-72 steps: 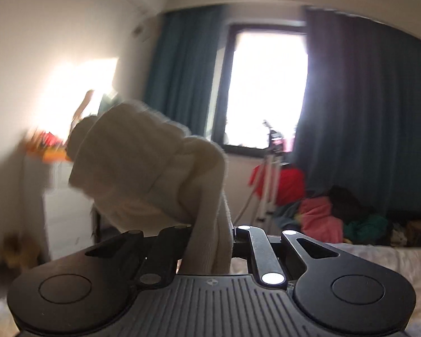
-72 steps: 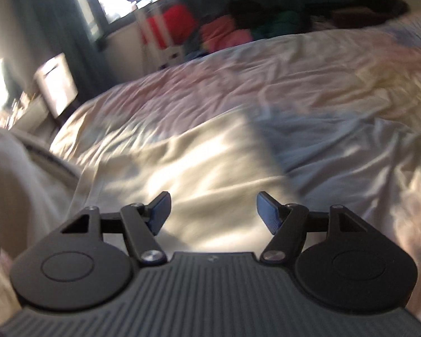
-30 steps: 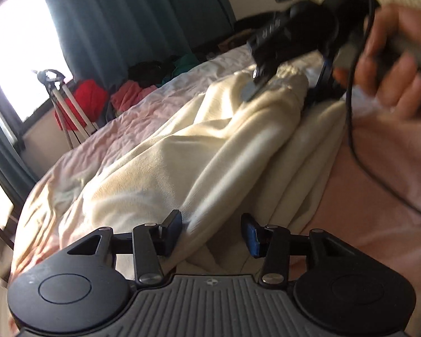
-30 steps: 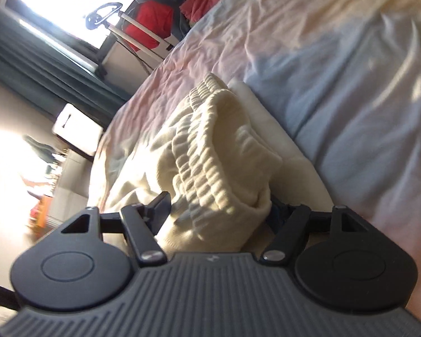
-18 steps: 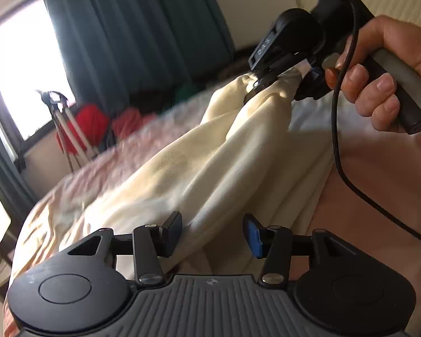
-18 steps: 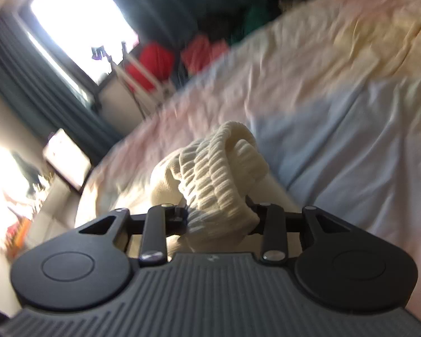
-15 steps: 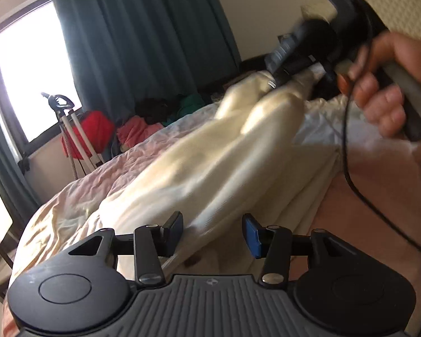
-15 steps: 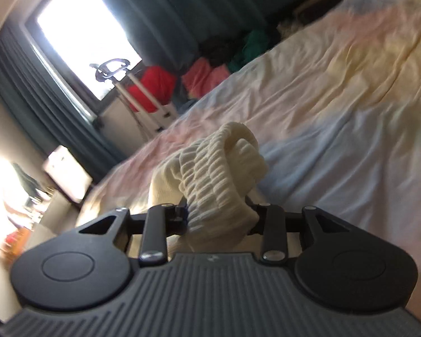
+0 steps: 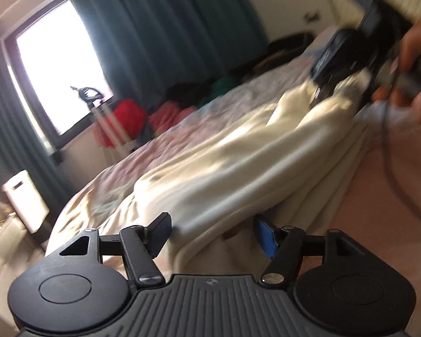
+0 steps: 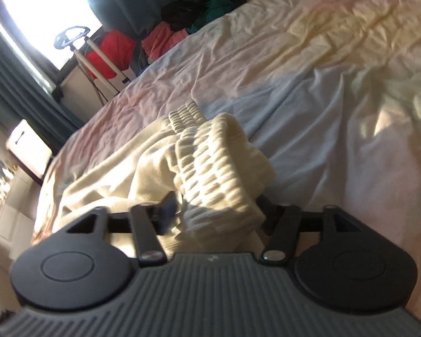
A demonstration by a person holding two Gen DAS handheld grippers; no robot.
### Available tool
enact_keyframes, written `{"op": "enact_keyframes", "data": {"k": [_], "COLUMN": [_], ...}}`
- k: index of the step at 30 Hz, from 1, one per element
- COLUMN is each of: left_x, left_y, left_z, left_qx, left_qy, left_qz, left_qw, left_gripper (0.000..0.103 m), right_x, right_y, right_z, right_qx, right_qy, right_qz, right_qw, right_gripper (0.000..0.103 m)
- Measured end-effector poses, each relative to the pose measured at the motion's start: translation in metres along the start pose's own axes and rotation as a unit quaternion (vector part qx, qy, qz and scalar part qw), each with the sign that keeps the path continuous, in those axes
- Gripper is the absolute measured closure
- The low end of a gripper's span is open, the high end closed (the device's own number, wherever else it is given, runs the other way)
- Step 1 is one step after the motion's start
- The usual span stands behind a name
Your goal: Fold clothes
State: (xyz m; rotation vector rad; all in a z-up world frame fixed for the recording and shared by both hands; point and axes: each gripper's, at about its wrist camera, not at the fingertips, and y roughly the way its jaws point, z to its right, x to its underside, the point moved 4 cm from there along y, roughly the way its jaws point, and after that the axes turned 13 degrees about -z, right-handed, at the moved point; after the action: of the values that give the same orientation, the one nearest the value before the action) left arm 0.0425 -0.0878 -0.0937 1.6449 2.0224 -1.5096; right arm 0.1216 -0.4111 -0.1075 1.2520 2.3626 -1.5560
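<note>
A cream knit sweater [image 9: 238,163] lies bunched on the bed [image 9: 112,179]. My left gripper [image 9: 212,234] is open, with a fold of the sweater lying loose between its fingers. My right gripper [image 10: 217,210] is shut on the sweater's ribbed hem [image 10: 219,174], low over the bed [image 10: 336,90]. In the left wrist view the right gripper [image 9: 339,64] shows at the far end of the sweater, blurred, held by a hand [image 9: 415,70].
A window [image 9: 56,73] with dark teal curtains [image 9: 160,42] is behind the bed. A pile of red, pink and green clothes [image 10: 165,36] and a tripod [image 10: 92,53] stand by the window. A white cabinet [image 9: 25,205] is at the left.
My right gripper closed on the ribbed hem, lifted it, and has now brought it down toward the bed. My left gripper let go earlier and stays open.
</note>
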Motion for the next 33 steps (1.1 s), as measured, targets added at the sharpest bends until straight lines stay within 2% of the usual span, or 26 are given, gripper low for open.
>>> {"op": "enact_keyframes", "data": {"k": [1,4,7,9,12,15,16,19,24,29,30,32,33], "left_x": [0.001,0.002,0.005,0.014,0.036,0.065,0.073,0.088,0.092,0.095,0.095,0.096,0.094], "left_y": [0.005,0.012,0.013,0.015,0.019,0.023,0.025,0.028,0.029,0.029,0.029,0.03,0.03], "left_z": [-0.004,-0.023,-0.046,-0.063,-0.086,-0.098,-0.102,-0.109,-0.113,-0.114,-0.115,-0.116,-0.116], "left_qx": [0.006,0.039,0.066,0.099,0.13,0.167,0.173,0.189,0.2,0.207,0.21,0.215,0.217], "left_qy": [-0.018,-0.096,-0.197,-0.28,-0.386,-0.483,-0.507,-0.55,-0.569,-0.58,-0.581,-0.583,-0.577], "left_qz": [-0.009,-0.028,-0.041,-0.058,-0.083,-0.11,-0.119,-0.127,-0.126,-0.124,-0.125,-0.126,-0.125], "left_qw": [0.9998,0.9943,0.9773,0.9531,0.9096,0.8528,0.836,0.804,0.7876,0.7785,0.7768,0.7734,0.7771], "left_gripper": [0.032,0.031,0.031,0.031,0.031,0.031,0.031,0.031,0.031,0.031,0.031,0.031,0.031], "right_x": [0.002,0.007,0.008,0.009,0.01,0.013,0.015,0.018,0.022,0.018,0.019,0.023,0.027], "right_y": [0.001,0.005,0.004,0.003,0.002,0.015,0.02,0.03,0.029,0.001,0.0,0.006,0.014], "right_z": [-0.003,-0.011,-0.013,-0.014,-0.015,0.004,0.011,0.03,0.02,-0.003,-0.006,-0.007,-0.004], "right_qx": [0.004,0.021,0.038,0.047,0.055,0.0,-0.031,-0.109,-0.127,-0.197,-0.2,-0.174,-0.152], "right_qy": [-0.014,-0.051,-0.067,-0.077,-0.091,-0.026,0.006,0.088,0.075,0.03,0.022,0.017,0.018], "right_qz": [-0.001,-0.003,0.009,0.013,0.014,-0.035,-0.052,-0.094,-0.103,-0.056,-0.053,-0.066,-0.084], "right_qw": [1.0,0.998,0.997,0.996,0.994,0.999,0.998,0.986,0.984,0.978,0.978,0.982,0.985], "right_gripper": [0.027,0.025,0.025,0.025,0.024,0.019,0.019,0.017,0.017,0.016,0.016,0.017,0.018]}}
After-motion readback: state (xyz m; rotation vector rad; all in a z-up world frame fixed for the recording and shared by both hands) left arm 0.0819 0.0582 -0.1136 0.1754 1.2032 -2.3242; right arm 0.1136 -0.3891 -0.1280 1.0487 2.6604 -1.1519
